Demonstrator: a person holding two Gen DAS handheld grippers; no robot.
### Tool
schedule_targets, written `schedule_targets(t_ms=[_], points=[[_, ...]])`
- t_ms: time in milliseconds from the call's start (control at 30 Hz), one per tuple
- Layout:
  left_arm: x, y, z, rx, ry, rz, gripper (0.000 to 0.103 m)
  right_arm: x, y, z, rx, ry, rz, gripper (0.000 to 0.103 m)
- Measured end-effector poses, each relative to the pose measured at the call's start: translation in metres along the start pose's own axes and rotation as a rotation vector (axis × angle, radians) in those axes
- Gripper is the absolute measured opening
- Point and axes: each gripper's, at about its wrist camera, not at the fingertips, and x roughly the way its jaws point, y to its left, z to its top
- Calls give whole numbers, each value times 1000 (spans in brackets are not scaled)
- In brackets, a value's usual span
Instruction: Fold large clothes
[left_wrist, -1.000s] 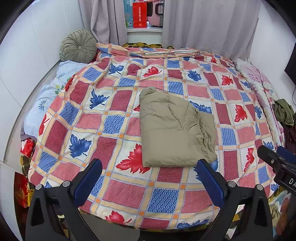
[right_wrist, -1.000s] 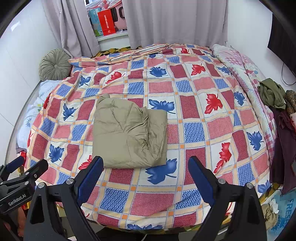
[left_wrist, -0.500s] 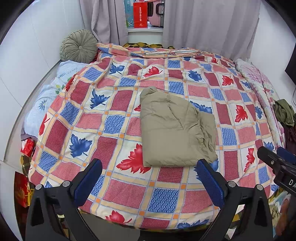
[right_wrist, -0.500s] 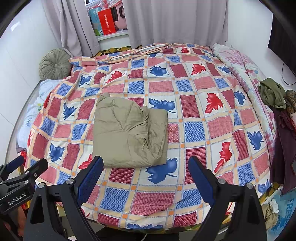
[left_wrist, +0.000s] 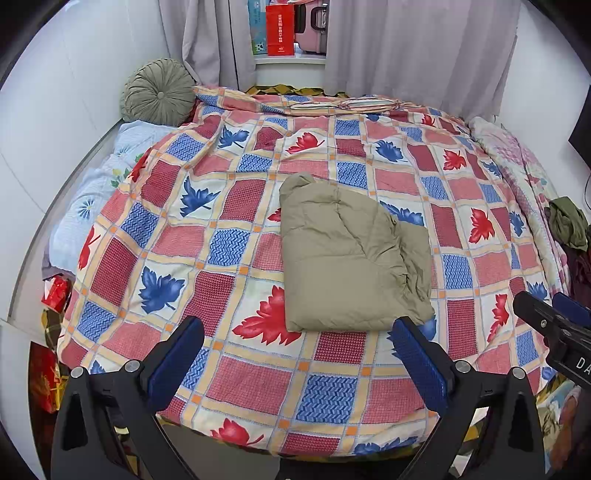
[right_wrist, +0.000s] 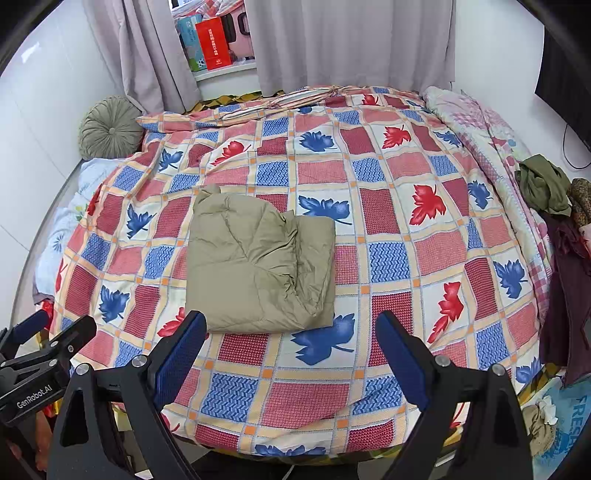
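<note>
A khaki padded garment lies folded into a thick rectangle on the bed's patterned quilt; the right wrist view shows the same garment left of centre. My left gripper hangs open over the near edge of the bed, just short of the garment, with nothing between its blue pads. My right gripper is open too, back from the garment's near right corner and holding nothing. Each wrist view catches the other gripper at its side edge.
A round green cushion and a pale floral pillow sit at the bed's far left. Crumpled green and dark clothes pile up on the right edge. Grey curtains and a red box stand behind the bed.
</note>
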Motion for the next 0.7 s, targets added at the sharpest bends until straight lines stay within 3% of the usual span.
schedule_targets(t_ms=[700], points=[[1,2,1,0,0,2,102,0,1,-1,-1,1,1,94]])
